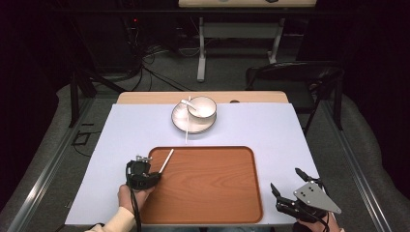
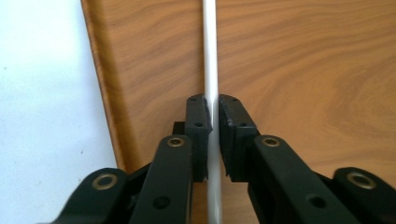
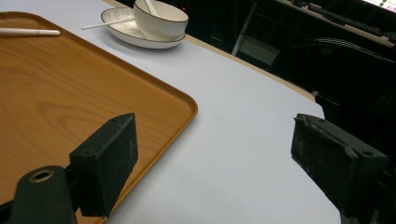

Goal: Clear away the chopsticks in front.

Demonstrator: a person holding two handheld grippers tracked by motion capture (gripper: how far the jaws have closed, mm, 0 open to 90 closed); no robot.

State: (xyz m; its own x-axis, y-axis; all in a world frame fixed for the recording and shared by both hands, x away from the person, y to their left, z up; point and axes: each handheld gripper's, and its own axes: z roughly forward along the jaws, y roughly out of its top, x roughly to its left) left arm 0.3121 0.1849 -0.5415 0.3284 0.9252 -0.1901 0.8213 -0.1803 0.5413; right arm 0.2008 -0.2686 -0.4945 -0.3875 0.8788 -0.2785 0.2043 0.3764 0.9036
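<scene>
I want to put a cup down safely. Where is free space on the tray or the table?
The tray is bare right of the white stick held by the left gripper. Cloth between plate and tray is narrow. The right gripper hovers open over the near-right corner.

Chopstick [image 1: 166, 161], white, slim: clamped between the left tool's [image 1: 153, 175] jaws, angled over the wooden tray's [image 1: 208, 212] near-left corner, far end pointing away.
</scene>
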